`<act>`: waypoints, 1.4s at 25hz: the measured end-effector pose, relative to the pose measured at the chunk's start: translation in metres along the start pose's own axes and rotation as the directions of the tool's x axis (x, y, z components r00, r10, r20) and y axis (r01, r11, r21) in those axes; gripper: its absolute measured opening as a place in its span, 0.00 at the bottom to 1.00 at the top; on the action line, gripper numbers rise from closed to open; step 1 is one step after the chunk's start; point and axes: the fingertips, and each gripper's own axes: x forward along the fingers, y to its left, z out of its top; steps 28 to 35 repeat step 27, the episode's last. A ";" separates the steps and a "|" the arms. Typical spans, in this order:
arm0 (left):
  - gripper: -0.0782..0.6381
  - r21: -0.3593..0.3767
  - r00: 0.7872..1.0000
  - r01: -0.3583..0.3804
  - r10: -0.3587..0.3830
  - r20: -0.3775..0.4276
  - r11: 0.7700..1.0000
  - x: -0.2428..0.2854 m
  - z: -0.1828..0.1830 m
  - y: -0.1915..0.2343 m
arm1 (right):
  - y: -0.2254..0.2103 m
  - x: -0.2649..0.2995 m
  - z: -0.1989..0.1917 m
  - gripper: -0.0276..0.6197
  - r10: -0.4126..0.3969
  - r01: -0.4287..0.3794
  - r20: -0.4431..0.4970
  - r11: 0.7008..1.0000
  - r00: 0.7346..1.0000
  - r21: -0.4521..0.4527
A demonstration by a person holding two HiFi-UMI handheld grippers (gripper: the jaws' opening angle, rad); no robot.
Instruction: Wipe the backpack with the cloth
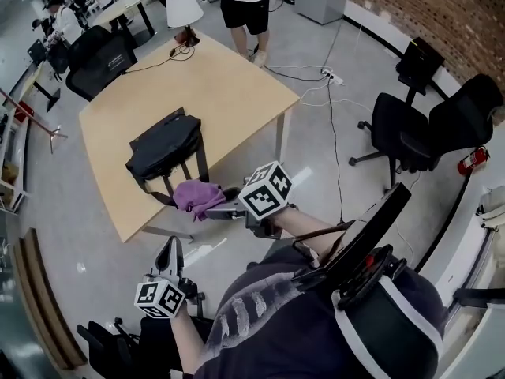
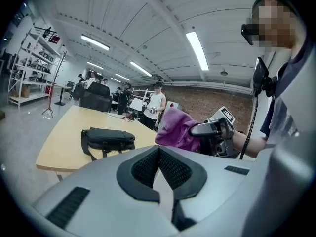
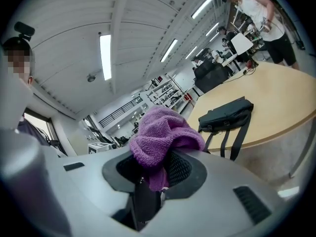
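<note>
A black backpack [image 1: 164, 146] lies flat on the wooden table [image 1: 229, 85], its straps hanging over the near edge. It also shows in the left gripper view [image 2: 108, 138] and the right gripper view [image 3: 225, 115]. My right gripper [image 1: 215, 208] is shut on a purple cloth [image 1: 197, 196], held just off the table's near edge, a little short of the backpack. The cloth bunches over the jaws [image 3: 163, 135] and shows from the side too [image 2: 177, 130]. My left gripper [image 1: 168, 255] hangs low at the left, jaws shut with nothing between them.
A white lamp [image 1: 184, 12] stands at the table's far end. A person [image 1: 245, 2] stands beyond the table. Black office chairs [image 1: 426, 121] sit on the right, another [image 1: 96, 58] at the far left. Cables and a power strip [image 1: 330, 74] lie on the grey floor.
</note>
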 end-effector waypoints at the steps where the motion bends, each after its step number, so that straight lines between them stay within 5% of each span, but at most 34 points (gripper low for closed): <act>1: 0.12 0.008 1.000 0.000 0.000 0.011 1.000 0.001 0.003 -0.009 | 0.002 -0.008 -0.001 0.20 0.003 -0.003 0.001 1.000 1.000 -0.012; 9: 0.12 0.024 1.000 0.010 -0.010 0.021 1.000 0.034 -0.024 -0.114 | -0.002 -0.102 -0.027 0.20 0.042 -0.042 -0.010 0.999 0.999 -0.026; 17: 0.12 0.035 0.999 0.037 -0.036 -0.020 0.999 0.062 -0.067 -0.236 | -0.011 -0.205 -0.076 0.20 0.084 -0.083 -0.003 0.995 0.997 0.056; 35: 0.12 0.015 0.998 0.002 -0.001 -0.061 1.000 0.052 -0.090 -0.275 | 0.008 -0.240 -0.104 0.19 0.118 -0.119 0.013 0.989 0.993 0.092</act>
